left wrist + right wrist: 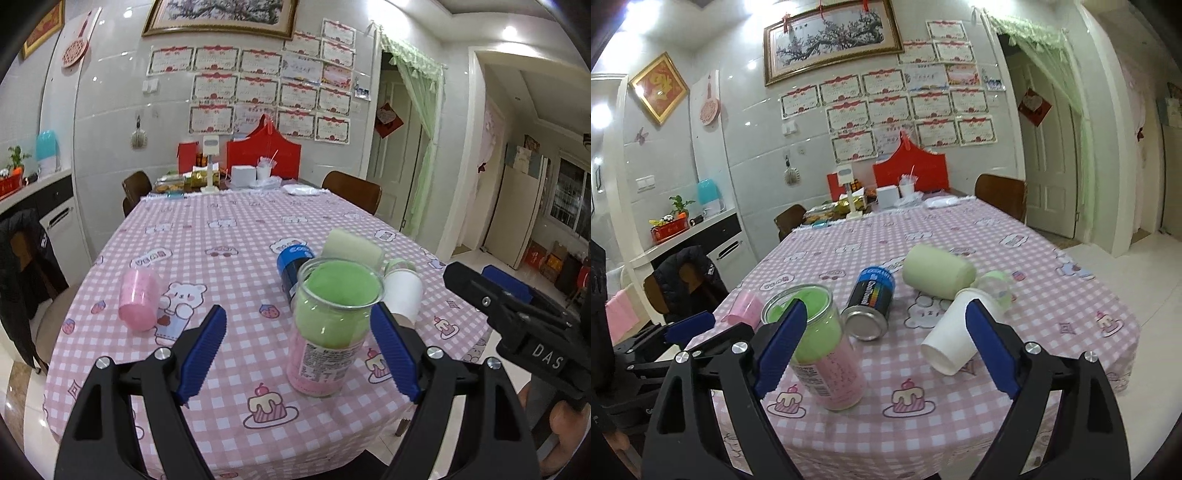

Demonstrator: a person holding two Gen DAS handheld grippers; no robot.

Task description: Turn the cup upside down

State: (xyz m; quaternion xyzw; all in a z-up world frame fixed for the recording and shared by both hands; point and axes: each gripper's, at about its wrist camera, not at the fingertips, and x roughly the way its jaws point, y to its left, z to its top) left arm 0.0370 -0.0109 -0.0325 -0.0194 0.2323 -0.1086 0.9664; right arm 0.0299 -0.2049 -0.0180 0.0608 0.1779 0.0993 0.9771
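Observation:
A clear plastic cup [328,328] with green and pink filling stands upright, mouth up, near the table's front edge; it also shows in the right wrist view [820,343]. My left gripper [299,339] is open, its fingers either side of the cup's near side, not touching it. My right gripper [886,343] is open and empty, above the front edge between the clear cup and a white paper cup [955,336] that lies on its side. The right gripper's body shows at the right of the left wrist view [517,317].
A blue can [870,302], a pale green cup [938,273] and a small clear cup [997,286] lie on their sides behind. A pink cup [138,299] lies at the left. The pink checked tablecloth [221,236] covers the table. Boxes, chairs and clutter stand at the far end.

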